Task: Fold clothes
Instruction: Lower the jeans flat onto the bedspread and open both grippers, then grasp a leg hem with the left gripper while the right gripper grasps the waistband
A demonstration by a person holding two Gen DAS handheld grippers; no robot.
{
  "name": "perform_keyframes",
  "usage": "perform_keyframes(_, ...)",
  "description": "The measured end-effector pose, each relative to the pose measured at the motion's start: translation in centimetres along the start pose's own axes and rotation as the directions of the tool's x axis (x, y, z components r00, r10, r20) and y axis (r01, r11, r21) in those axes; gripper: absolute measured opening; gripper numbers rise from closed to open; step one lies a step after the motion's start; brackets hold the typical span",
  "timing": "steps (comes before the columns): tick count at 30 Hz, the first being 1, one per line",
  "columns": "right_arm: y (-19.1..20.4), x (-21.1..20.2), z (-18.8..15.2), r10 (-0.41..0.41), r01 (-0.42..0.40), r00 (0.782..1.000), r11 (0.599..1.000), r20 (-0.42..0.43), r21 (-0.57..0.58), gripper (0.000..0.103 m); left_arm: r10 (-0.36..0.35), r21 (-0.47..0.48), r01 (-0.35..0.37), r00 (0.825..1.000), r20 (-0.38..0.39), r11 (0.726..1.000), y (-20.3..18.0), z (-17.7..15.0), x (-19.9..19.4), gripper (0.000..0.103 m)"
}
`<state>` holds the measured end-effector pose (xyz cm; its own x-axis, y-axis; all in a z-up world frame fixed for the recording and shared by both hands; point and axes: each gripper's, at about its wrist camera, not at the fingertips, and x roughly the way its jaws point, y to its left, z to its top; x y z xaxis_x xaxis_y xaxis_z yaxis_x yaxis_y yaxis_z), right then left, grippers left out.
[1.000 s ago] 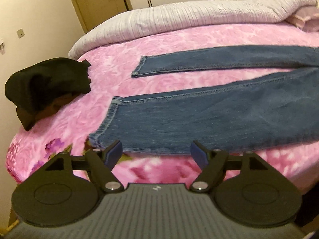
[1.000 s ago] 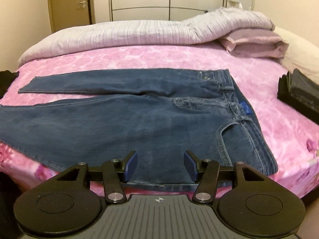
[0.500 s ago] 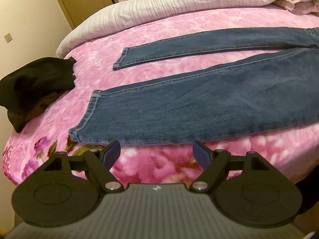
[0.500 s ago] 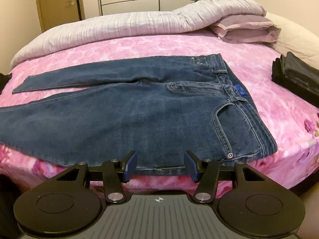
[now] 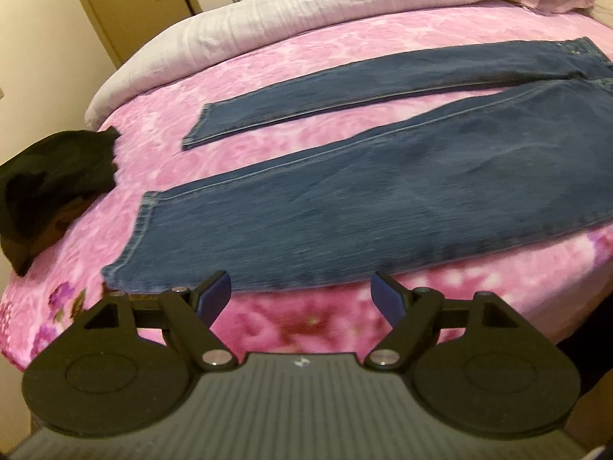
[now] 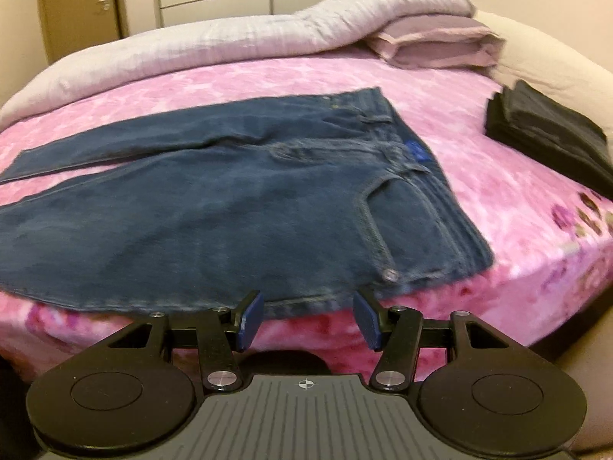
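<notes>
Pink floral bedding (image 5: pixel 268 88) covers the bed, with a pale quilt (image 5: pixel 325 11) pushed to the far side, which leaves room for the jeans (image 6: pixel 214 207) to lie flat and spread, legs apart, waistband to the right. That layout suits folding one leg over the other. A folded dark stack (image 6: pixel 551 134) sits beyond the waistband and a black heap (image 5: pixel 49 180) past the hems. Left tongs (image 5: pixel 302 297) hang released just short of the near leg's hem end; right tongs (image 6: pixel 308 320), likewise released, face the near hip edge, holding nothing
</notes>
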<state>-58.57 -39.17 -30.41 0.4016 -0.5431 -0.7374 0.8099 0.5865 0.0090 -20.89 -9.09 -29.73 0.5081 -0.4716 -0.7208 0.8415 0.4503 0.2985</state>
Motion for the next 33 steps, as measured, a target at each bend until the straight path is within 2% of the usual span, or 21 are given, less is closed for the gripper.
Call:
perform_keyframes(9, -1.6, -0.5, -0.7, -0.037, 0.037, 0.999, 0.999, -0.007, 0.027, 0.055, -0.105, 0.067, 0.102, 0.994, 0.033, 0.992, -4.6, 1.0, -0.6, 0.078)
perform_keyframes(23, -1.8, 0.5, -1.0, -0.044, 0.045, 0.999, 0.998, -0.029, 0.041, 0.055, -0.076, 0.067, 0.074, 0.997, 0.028, 0.995, -4.2, 1.1, 0.0, 0.079)
perform_keyframes(27, -1.6, 0.8, -1.1, -0.046, 0.047, 0.998, 0.999, -0.035, 0.022, 0.055, -0.083, 0.085, 0.077, 0.994, 0.066, 0.993, -4.2, 0.8, -0.4, 0.079)
perform_keyframes(29, -1.5, 1.0, -1.3, -0.060, 0.059, 0.998, 0.997, -0.022, -0.041, 0.055, -0.099, 0.143, 0.078, 0.984, 0.145, 0.987, -3.8, 0.2, -1.2, 0.079)
perform_keyframes(31, -1.2, 1.1, -1.7, -0.105, 0.106, 0.994, 0.980, 0.016, -0.169, 0.055, -0.095, 0.247, 0.039, 0.971, 0.221, 0.968, -3.0, -0.9, -1.8, 0.079)
perform_keyframes(33, -0.7, 1.5, -2.6, -0.165, 0.188, 0.982, 0.915, 0.093, -0.357, 0.055, -0.053, 0.349, -0.037, 0.968, 0.245, 0.937, -2.6, -1.8, -1.7, 0.079)
